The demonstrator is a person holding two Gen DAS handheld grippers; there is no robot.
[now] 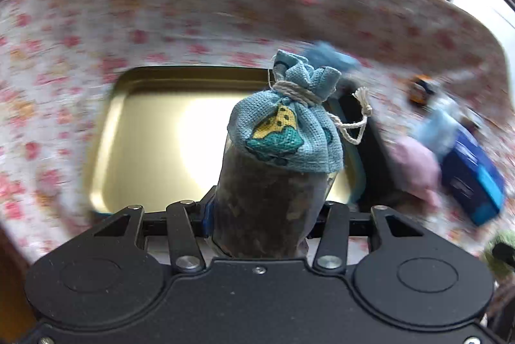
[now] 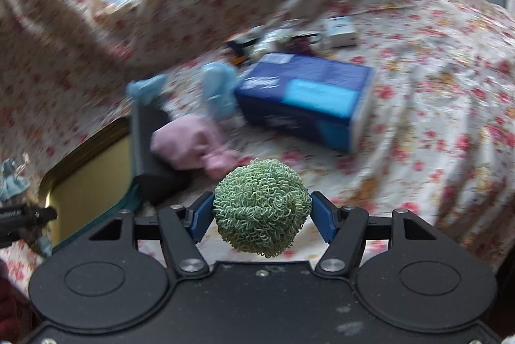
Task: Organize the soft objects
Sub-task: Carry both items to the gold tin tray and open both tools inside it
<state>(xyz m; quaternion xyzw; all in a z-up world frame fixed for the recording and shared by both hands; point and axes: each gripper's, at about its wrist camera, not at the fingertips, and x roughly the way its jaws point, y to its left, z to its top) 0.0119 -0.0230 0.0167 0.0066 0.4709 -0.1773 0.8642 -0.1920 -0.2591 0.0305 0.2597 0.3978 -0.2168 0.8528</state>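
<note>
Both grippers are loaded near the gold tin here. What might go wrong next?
The blue drawstring pouch shows mostly beyond the left gripper; it may slip free before the gold tin. The right gripper pinches the springy green scrubber only at its sides, so it might pop out. The frames are motion-blurred, and fast moves raise both risks.
</note>
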